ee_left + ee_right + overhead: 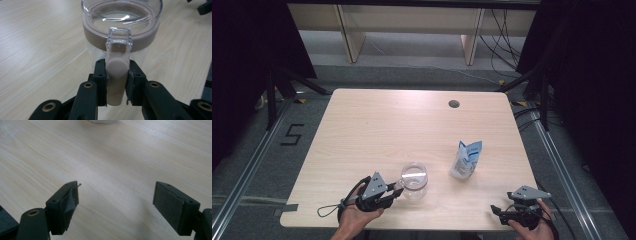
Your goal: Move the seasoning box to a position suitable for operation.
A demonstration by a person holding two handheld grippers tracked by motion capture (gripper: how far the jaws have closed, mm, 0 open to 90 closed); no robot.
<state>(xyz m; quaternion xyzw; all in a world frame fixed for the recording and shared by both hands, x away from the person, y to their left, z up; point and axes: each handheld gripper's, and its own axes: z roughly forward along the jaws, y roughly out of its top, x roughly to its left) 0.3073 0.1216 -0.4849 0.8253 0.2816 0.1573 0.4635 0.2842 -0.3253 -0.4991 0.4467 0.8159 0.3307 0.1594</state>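
left hand: comes in from the bottom edge at the near left of the table, wrapped around the left gripper.
left gripper: lies low over the wood with its grey three-cornered plate on top, pointing right toward the jar; its jaws are clamped on the jar's beige latch lever, one black pad pressed to each side of it.
latch lever: a beige tab hanging down the jar's side from a clear plastic hinge piece, pinched between the pads in the left gripper view.
jar: clear, upright, on the near part of the table just right of the left gripper; a beige ring runs around it under the clear lid.
pouch: white and blue, standing a little tilted on the table, right of the jar and apart from it.
table hole: a dark round opening near the far edge.
right gripper: at the near right corner, well apart from the jar and pouch, jaws spread wide over bare wood with nothing between them.
right hand: grips it from the bottom edge.
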